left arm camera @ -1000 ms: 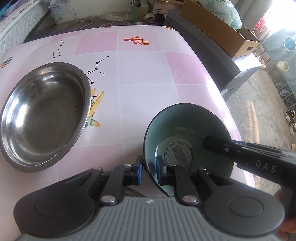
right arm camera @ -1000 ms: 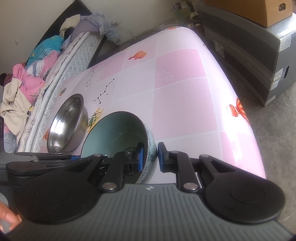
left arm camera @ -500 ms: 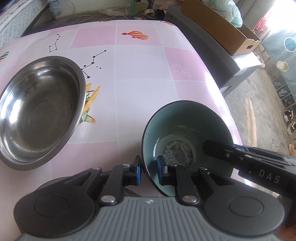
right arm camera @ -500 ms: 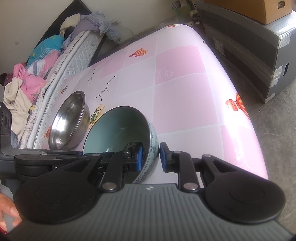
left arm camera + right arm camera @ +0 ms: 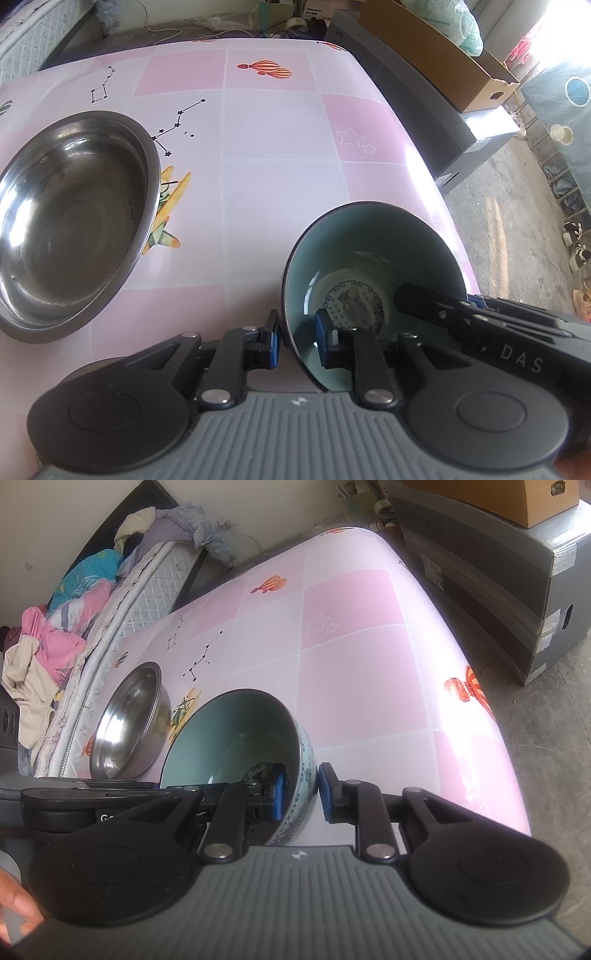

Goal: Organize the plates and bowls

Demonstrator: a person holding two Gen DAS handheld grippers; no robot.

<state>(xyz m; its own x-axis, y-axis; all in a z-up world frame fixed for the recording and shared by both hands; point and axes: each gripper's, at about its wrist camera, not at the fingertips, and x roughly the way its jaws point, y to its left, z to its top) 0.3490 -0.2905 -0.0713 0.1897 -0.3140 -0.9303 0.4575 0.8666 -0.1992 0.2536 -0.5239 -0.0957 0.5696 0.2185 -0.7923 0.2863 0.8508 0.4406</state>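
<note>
Right now the bowl (image 5: 369, 258) sits at the near right corner of the table (image 5: 277, 147), close to the right edge. Its teal inside faces up towards me, with the patterned disc at its bottom in plain sight.

I straddle its rim from two sides. My left gripper (image 5: 297, 341) takes the near-left wall, with one blue pad outside and one inside. Its jaws are opening, and I see a gap on the inner side, so that pad is not pressing. My right gripper (image 5: 301, 794) takes the right wall the same way. A sliver of tablecloth shows between its outer pad and the blue-and-white outside, so I read those jaws as apart and loose around the wall, not clamped.

I judge that the bowl rests on the table by its own weight. Being round, it has no long axis to line up with. What counts is the rim, which runs across each pair of pads.

The steel bowl (image 5: 74, 221) lies to the left, apart from the teal one and towards the table's left edge, with bare cloth between them. My left gripper is the nearer one to it. If the two bowls are to nest, the move goes leftwards across that gap. I would have to close on the rim first, or the bowl will slip
</note>
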